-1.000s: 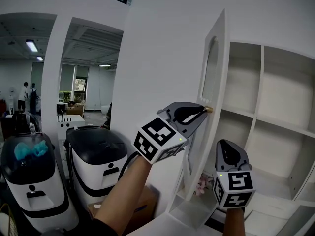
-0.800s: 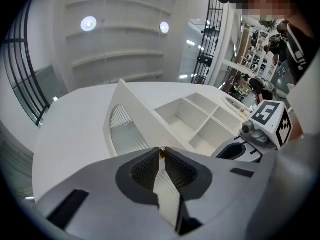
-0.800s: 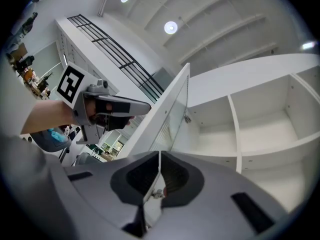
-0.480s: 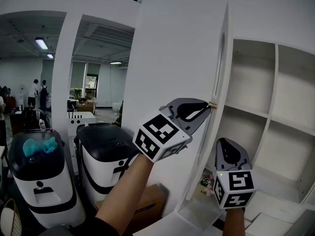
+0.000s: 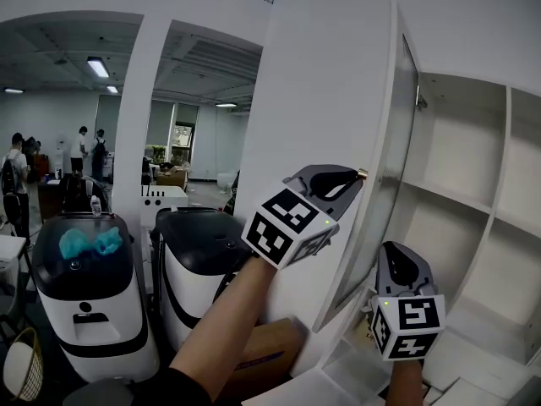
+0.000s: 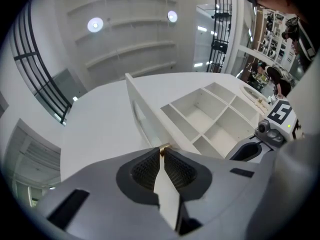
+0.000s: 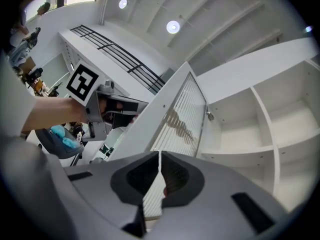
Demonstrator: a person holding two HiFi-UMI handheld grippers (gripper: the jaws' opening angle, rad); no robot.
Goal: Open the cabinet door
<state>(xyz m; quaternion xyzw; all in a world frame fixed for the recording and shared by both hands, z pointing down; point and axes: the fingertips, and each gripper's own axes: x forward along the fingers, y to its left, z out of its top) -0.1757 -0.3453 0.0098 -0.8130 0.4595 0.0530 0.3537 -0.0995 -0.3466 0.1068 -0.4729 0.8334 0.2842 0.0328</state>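
White shelving fills the right of the room, and the cabinet door [image 5: 382, 189] has swung wider than a second ago, its free edge now well clear of the cabinet [image 5: 507, 159] front. My left gripper [image 5: 357, 176] stays clenched on the small brass knob [image 5: 362, 174] at that edge. My right gripper [image 5: 393, 254], jaws together on nothing, hangs below, near the door's lower corner. I'd call the opening mostly done.

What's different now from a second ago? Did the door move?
Yes. The door swung further open, leftward in the head view, pulled by the left gripper, which stays shut on its knob. The right gripper stays shut and empty, low beside the shelves.
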